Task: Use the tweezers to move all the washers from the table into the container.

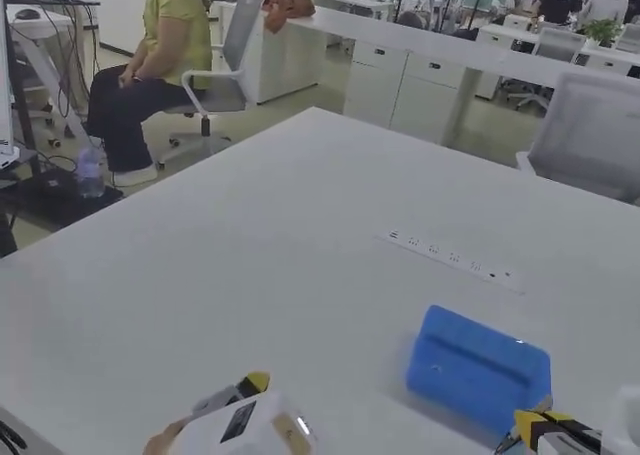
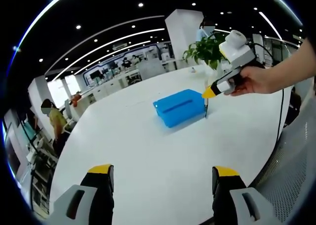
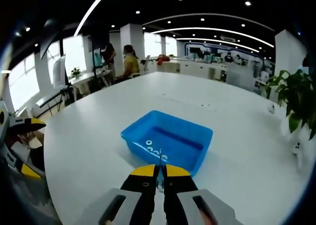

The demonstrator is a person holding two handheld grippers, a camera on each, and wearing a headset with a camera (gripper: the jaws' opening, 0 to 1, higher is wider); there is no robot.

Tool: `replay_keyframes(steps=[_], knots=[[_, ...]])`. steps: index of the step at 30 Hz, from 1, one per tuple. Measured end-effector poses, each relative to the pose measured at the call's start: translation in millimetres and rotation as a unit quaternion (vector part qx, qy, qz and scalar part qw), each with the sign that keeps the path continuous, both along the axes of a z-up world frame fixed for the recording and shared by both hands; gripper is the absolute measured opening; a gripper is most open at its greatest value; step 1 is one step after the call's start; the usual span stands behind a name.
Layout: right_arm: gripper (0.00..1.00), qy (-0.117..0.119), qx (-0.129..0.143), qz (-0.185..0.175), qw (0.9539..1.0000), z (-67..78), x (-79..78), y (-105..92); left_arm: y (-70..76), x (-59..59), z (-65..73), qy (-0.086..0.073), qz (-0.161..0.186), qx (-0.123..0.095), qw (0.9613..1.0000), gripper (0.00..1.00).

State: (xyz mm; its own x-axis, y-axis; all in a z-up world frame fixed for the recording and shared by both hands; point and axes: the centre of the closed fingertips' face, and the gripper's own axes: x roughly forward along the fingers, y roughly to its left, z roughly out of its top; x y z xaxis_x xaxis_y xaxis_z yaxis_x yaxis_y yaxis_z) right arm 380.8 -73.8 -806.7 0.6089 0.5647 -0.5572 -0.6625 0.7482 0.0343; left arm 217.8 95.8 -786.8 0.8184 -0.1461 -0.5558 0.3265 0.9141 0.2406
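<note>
The right gripper [image 3: 159, 171] is clamped on the tweezers [image 3: 160, 159], tips at the blue container [image 3: 185, 121] holding washers [image 3: 154, 148]. The left gripper [image 2: 163, 169] is open above the bench [image 2: 148, 151].

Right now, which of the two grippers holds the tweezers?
The right gripper: its jaws are shut on the tweezers, which point at the blue container. The left gripper stands wide open and empty.
</note>
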Motion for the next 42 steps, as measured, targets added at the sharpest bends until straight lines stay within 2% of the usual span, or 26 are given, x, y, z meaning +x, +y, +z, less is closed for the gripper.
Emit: replay_keyframes(steps=[6, 13, 15, 16, 27, 33, 42], knots=[[0.01, 0.006, 0.000, 0.000, 1.0000, -4.2, -0.5, 2.0, -0.1, -0.2, -0.7, 0.002, -0.001, 0.002, 1.0000, 0.84], [0.01, -0.008, -0.010, 0.004, 0.9999, -4.3, -5.1, 1.7, -0.4, -0.1, -1.1, 0.002, -0.002, 0.002, 1.0000, 0.84], [0.01, -0.005, -0.004, 0.010, 0.9999, -4.1, -10.4, 3.3, -0.5, 0.0, -0.9, 0.002, -0.001, 0.001, 1.0000, 0.84], [0.01, -0.003, -0.012, 0.011, 0.9999, -5.0, -9.5, 0.3, -0.5, 0.0, -0.6, 0.001, -0.002, 0.002, 1.0000, 0.84], [0.00, 0.010, -0.022, 0.012, 0.9996, -3.7, -8.2, -0.6, -1.7, -0.2, -0.3, 0.000, -0.005, 0.002, 1.0000, 0.84], [0.00, 0.009, -0.018, 0.013, 0.9997, 4.5, -8.5, -5.9, -2.3, -0.3, -0.6, 0.001, -0.007, 0.002, 1.0000, 0.83], [0.00, 0.005, 0.013, 0.004, 0.9999, 27.9, -12.3, -10.2, -3.7, -0.8, -0.5, 0.000, -0.012, 0.006, 0.9999, 0.83]])
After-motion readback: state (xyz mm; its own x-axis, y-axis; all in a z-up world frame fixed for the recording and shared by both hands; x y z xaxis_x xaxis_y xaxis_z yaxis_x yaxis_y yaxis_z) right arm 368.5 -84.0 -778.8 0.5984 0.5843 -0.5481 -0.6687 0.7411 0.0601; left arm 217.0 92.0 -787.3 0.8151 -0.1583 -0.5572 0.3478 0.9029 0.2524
